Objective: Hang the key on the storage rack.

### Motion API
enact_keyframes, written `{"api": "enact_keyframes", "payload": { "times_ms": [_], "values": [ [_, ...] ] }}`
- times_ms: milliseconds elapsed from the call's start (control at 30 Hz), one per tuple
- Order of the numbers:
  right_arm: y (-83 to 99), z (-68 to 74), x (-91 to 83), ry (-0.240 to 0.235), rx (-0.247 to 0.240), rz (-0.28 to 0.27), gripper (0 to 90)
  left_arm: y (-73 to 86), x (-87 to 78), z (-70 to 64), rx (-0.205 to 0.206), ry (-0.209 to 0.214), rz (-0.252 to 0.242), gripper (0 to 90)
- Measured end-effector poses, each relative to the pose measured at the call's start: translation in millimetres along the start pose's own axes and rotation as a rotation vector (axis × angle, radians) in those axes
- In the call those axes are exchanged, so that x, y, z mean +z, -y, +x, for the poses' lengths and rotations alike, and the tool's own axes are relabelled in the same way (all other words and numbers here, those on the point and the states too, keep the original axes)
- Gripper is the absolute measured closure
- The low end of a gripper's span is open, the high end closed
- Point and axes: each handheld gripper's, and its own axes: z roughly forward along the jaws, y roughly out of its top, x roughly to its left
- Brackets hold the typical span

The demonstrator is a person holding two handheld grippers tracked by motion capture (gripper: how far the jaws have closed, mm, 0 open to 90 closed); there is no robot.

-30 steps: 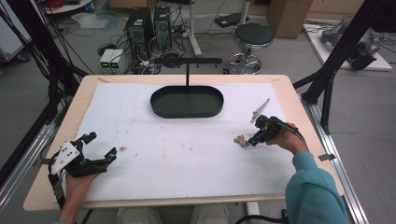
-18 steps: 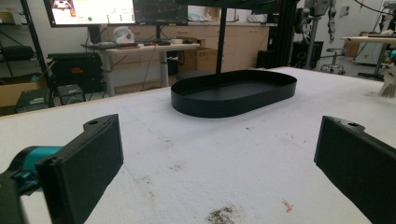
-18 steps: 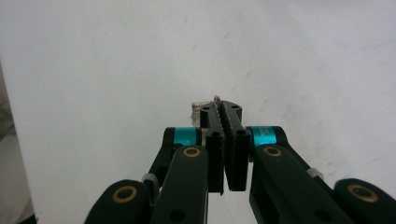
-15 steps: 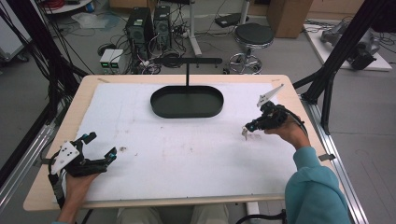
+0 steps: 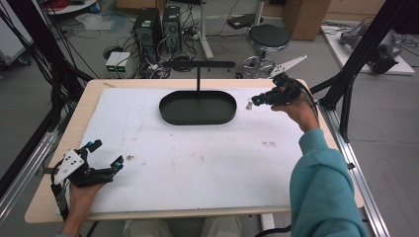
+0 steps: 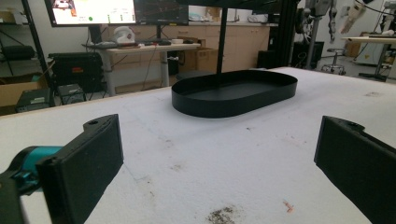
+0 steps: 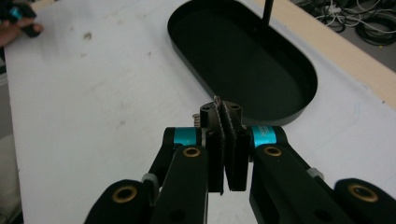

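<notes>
Black and oval, the tray [image 5: 197,107] sits at the far middle of the white table [image 5: 197,163] in the high view, a thin post with a crossbar rising behind it. The right gripper [image 5: 253,101] is held up off the table just right of the tray's right end, and a small pale object [image 5: 248,104] shows at its tip. What the object is cannot be told at this size. The left gripper [image 5: 104,154] rests at the near left corner, well apart from everything, its jaws spread wide with nothing between them.

From the left gripper view, the two black jaws stand far apart at either edge, bare table between them, and the tray [image 6: 233,95] lies farther off, apparently empty.

From the right gripper view, the jaws are pressed nearly together on a thin, dark-edged piece [image 7: 218,108] that pokes up between the pads, with the tray's near rim [image 7: 261,122] just beyond. Judging by how little of it shows and how easily it is carried, the object is probably light, small and fairly stiff. A pinch across its flat faces, as here, seems the right hold; a piece this thin could twist or slip out if the jaws ease, so release should wait until it is low over the tray.
</notes>
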Motion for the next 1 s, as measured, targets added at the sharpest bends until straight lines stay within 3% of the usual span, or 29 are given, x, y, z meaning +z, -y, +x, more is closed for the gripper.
{"api": "enact_keyframes", "payload": {
  "times_ms": [133, 500, 1000],
  "values": [
    [-24.3, -6.7, 2.3, 0.008, 0.016, -0.029, 88.9, 0.0, 0.1, -0.5, 0.002, -0.002, 0.001, 1.7],
    [-56.1, -22.1, 11.1, 0.032, 0.028, -0.051, 88.9, 0.0, 0.0, -0.9, 0.010, 0.001, 0.002, 1.7],
    [-86.0, -41.6, 43.5, 0.042, 0.040, -0.003, 88.8, 0.1, 0.2, -0.8, 0.002, -0.001, -0.001, 1.7]
  ]
}}
